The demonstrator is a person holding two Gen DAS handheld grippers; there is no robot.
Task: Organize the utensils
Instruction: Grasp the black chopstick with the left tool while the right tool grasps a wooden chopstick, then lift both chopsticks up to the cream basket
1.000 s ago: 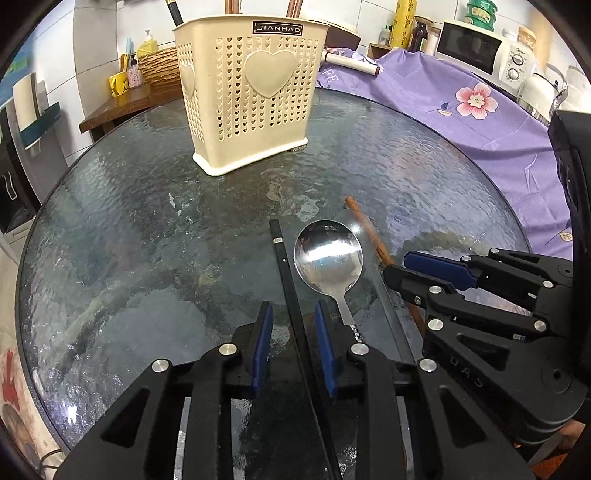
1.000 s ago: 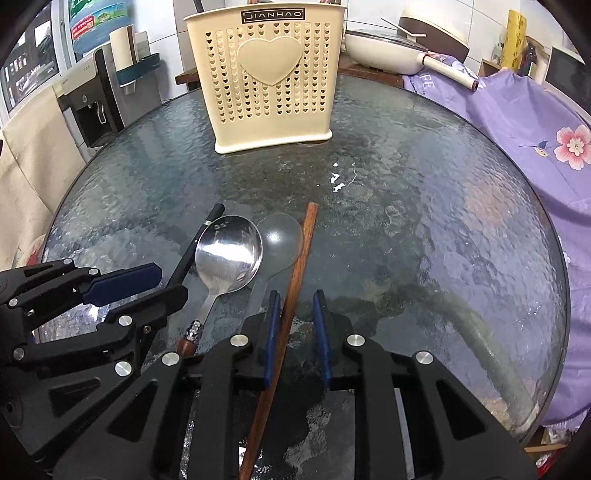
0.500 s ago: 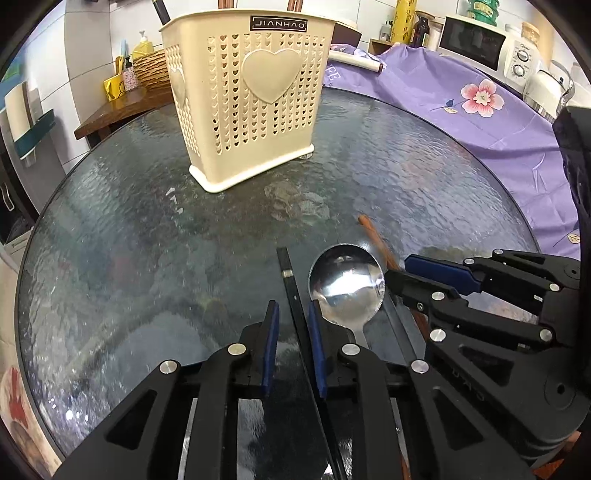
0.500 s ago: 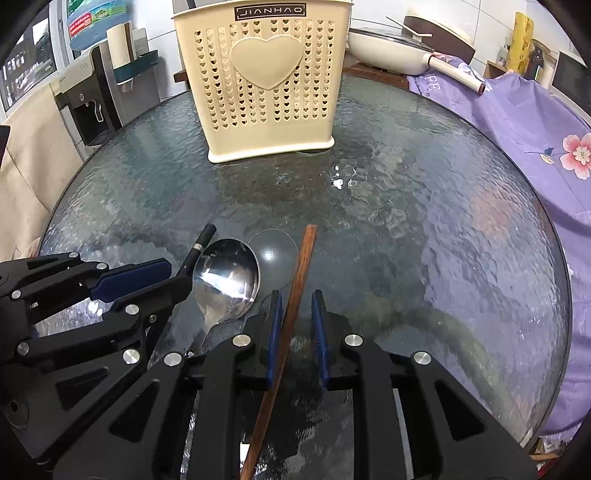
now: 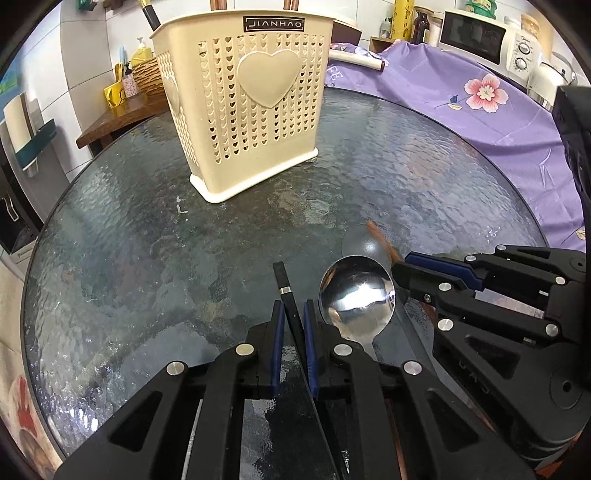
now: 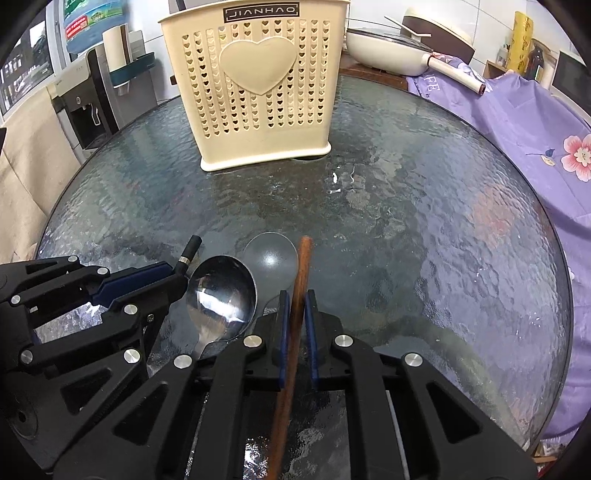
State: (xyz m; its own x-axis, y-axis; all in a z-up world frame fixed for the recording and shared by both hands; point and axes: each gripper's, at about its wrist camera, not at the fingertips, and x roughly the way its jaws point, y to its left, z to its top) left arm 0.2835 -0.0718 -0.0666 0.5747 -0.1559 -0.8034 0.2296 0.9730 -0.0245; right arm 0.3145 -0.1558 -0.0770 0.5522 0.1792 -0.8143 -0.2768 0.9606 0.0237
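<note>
While pointing down over the near half of the bench (image 5: 129,240), grips a black chopstick (image 5: 282,275) in the left tool (image 5: 293,314), blue pads narrow and pressed on both sides, tip poking out ahead. Grips a brown chopstick (image 6: 303,258) the same way in the right tool (image 6: 297,299), jaws drawn in tight on the shaft. Holds both tools side by side, close together, with a steel spoon (image 5: 356,295) lying on the glass between them and a clear spoon (image 6: 271,258) just beyond it, touching or nearly touching the brown chopstick.

Ahead: open rippled glass, bare up to the cream holder (image 5: 251,110) standing upright toward the far side, a few handles sticking out of its top. Room on either side of the holder; round dark rim well apart from both tools on the left and right.

Beyond the rim: purple flowered cloth (image 5: 480,122) draped along the right, a microwave (image 5: 476,35) behind it, a pale pan (image 6: 388,51) past the far edge, a water dispenser (image 6: 85,110) on the left, tiled wall at the back.
</note>
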